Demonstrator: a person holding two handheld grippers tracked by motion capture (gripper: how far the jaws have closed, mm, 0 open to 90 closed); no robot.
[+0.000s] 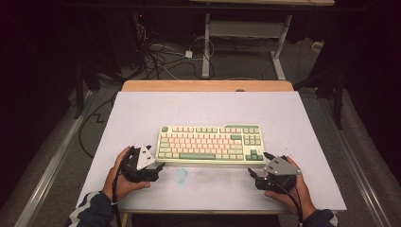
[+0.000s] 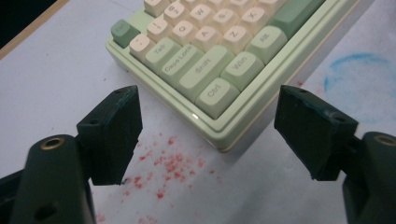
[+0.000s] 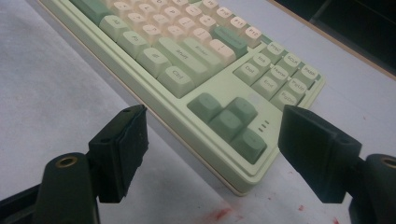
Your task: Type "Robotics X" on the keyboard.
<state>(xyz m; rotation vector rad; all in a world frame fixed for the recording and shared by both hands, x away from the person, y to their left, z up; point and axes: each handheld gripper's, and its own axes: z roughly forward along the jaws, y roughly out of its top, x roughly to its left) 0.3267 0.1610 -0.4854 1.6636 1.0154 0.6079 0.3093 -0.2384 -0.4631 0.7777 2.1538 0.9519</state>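
1. Dark room all around, with cables on the floor [image 1: 161, 52] behind a white worktop [image 1: 142, 109].
2. On the middle of that worktop: a green and pink keyboard [image 1: 210, 144], lying flat, long side toward the person.
3. Near its front left corner: the left tool [image 1: 158, 166], held in the left hand [image 1: 120, 177].
4. Near its front right corner: the right tool [image 1: 257, 166], held in the right hand [image 1: 291, 187].
5. Both tools wide open, holding nothing, touching nothing.
6. Seen from the left gripper view: keyboard corner by the Ctrl key [image 2: 215, 94] between the two jaws, but a bit ahead of them.
7. Seen from the right gripper view: corner by the arrow keys [image 3: 231, 122], same way.
8. Step in hand, most likely: lining up to grab the keyboard at both ends.
9. Next move, as a guess: push each tool forward over its corner, then squeeze evenly.
10. Also on the worktop: red specks [image 2: 170, 163] and a blue smudge [image 1: 180, 175].
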